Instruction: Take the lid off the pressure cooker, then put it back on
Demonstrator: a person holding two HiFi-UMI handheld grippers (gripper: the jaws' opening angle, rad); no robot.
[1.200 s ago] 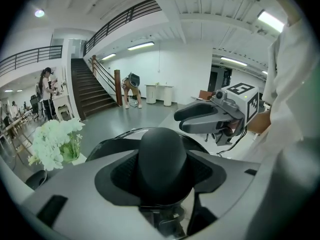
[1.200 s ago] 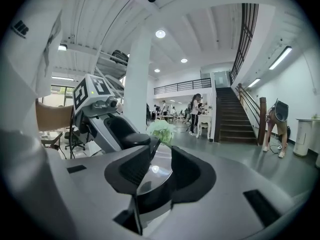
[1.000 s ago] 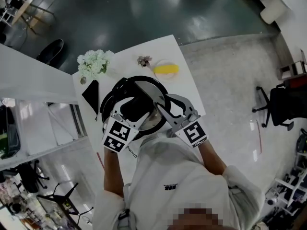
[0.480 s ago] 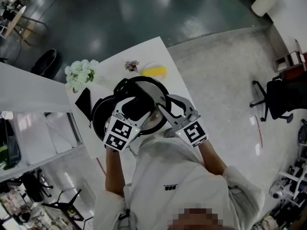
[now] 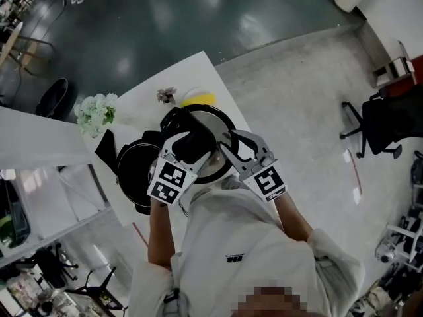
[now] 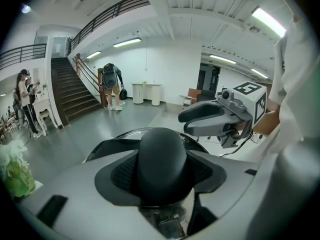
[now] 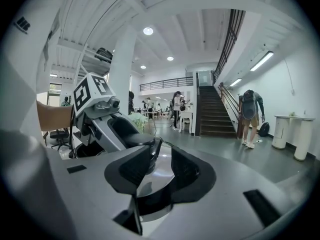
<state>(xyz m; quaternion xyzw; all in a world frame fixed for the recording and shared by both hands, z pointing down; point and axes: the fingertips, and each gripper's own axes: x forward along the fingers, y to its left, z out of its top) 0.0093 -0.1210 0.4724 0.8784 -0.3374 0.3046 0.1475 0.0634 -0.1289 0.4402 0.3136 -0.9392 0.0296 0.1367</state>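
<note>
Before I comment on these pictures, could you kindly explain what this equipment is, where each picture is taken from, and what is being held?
There is no robot here. A person holds a two-jaw gripper in each hand, and the cubes with square markers are part of those grippers.

The head view comes from a camera on the person's head, looking steeply down. Each of the two gripper views comes from a camera riding on that gripper, looking along its jaws.

On the white table stand the open pressure cooker pot, white flowers, a yellow object and a flat black object.

The left gripper is closed on the lid's black handle. The right gripper pinches the rim of the shiny lid. The lid is off the pot and held beside it.
</note>
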